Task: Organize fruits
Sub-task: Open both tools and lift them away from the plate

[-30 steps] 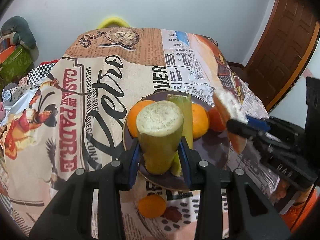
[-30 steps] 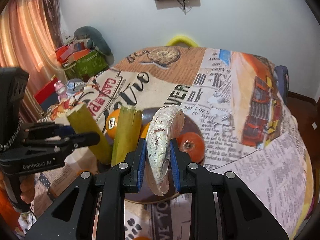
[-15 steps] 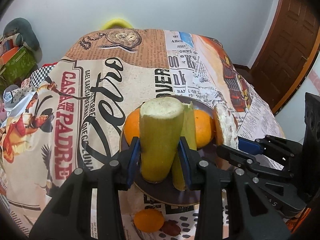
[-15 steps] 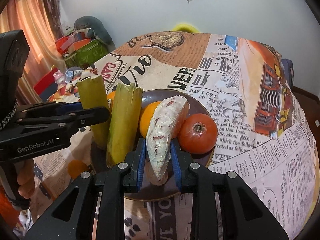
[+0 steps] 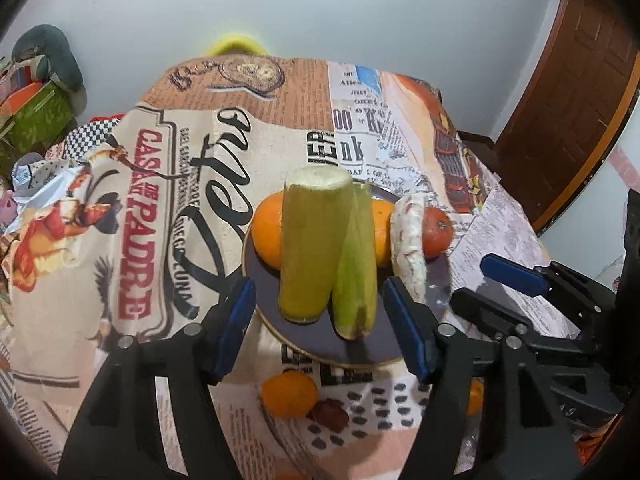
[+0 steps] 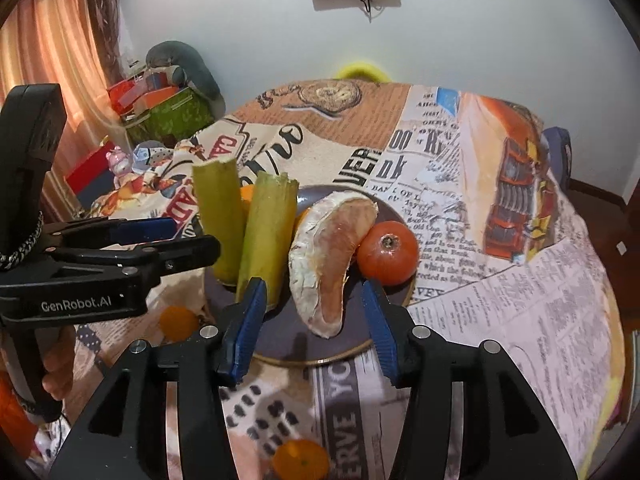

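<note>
Fruits sit on the plate (image 5: 260,280). Nearest, both grippers' jaws have just been opening: left gripper (image 5: 320,324) frees the green stalk (image 5: 308,248), right gripper (image 6: 312,320) the pomelo wedge (image 6: 328,260), propped against oranges (image 5: 268,232) behind.

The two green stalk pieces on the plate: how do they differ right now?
The thicker stalk piece is round, with a flat pale cut top; the thinner stalk piece is narrower, with a ragged top. The thicker one sits left in the left wrist view, the thinner one leans against its right side. Both are yellow-green and stand propped on the dark plate, and neither is gripped.
</note>
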Available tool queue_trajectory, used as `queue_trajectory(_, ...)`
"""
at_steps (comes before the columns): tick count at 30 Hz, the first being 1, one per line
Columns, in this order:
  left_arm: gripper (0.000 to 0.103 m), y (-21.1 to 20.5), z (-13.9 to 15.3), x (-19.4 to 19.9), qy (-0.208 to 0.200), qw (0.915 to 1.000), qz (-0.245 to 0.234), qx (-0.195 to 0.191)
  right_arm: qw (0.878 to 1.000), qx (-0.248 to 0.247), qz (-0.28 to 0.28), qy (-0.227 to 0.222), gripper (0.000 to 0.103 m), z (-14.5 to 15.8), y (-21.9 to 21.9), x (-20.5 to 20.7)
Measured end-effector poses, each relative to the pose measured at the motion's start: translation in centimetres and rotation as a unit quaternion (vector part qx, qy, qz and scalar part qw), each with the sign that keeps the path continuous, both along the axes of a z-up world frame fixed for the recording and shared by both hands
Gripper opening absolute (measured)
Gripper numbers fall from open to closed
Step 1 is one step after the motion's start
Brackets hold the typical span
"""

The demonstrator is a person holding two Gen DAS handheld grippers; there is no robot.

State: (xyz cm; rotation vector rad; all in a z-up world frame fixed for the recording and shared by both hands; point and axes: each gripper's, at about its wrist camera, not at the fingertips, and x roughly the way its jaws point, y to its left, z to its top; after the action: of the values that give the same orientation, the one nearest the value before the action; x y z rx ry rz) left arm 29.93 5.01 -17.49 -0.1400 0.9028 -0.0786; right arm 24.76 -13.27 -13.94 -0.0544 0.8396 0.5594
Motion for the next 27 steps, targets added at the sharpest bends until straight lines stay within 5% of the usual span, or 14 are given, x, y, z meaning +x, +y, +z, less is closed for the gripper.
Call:
queue_trajectory(12, 0.066, 0.5, 4.4, -6.1, -0.043, 0.9988, -0.001, 0.024, 1.0, -0.009, -0.018, -0.024, 0.047, 3.0, -1.3, -4.4)
queue_trajectory(27, 0.069, 2.5, 1.4, -10.6, -0.016, 0.9996, 0.016, 0.016, 0.999, -0.025, -0.041, 0.014, 0.047, 0.3, -2.6, -7.4)
